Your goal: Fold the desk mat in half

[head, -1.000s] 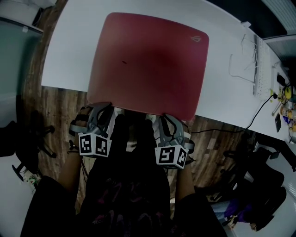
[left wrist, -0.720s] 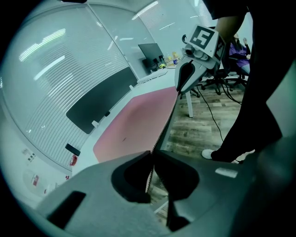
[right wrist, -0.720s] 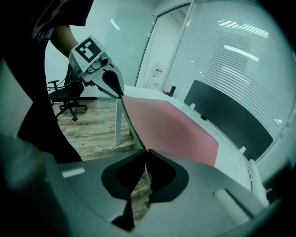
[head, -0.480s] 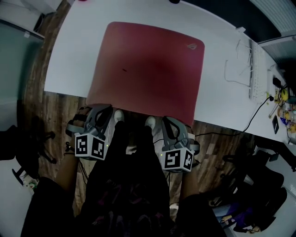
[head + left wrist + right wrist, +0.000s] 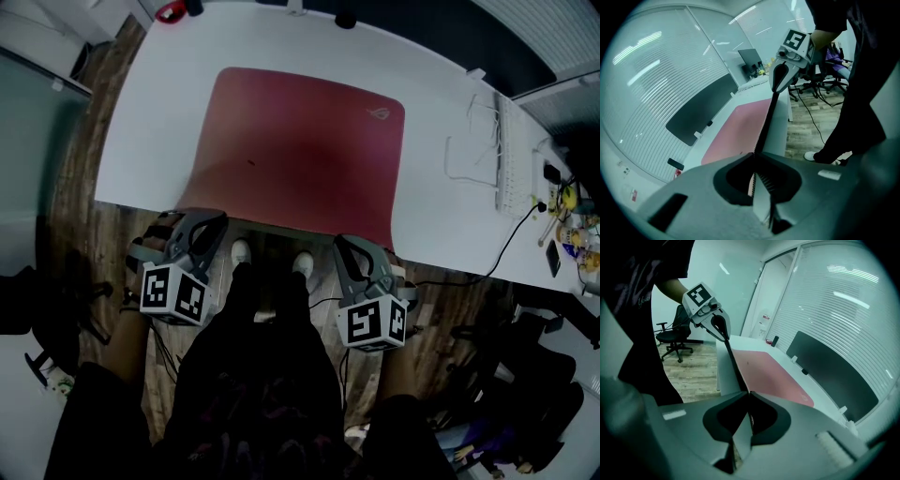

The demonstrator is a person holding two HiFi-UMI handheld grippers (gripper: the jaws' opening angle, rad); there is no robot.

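Head view looking steeply down on the red desk mat (image 5: 300, 150), lying spread across the white worktop (image 5: 150, 122), logo corner at the far right. Pinching the mat's near edge close to its left corner with the left gripper (image 5: 202, 220), jaws having just been closing and now clamping the thin edge between the pads. Pinching the same edge close to the right corner with the right gripper (image 5: 356, 248), jaws likewise just closing down onto the mat. Holding that near edge stretched between the two grippers, just above the worktop's front edge, the rest of the mat lying flat. Sitting well apart at the right, a white keyboard (image 5: 514, 155) with a looping cable (image 5: 469, 141).
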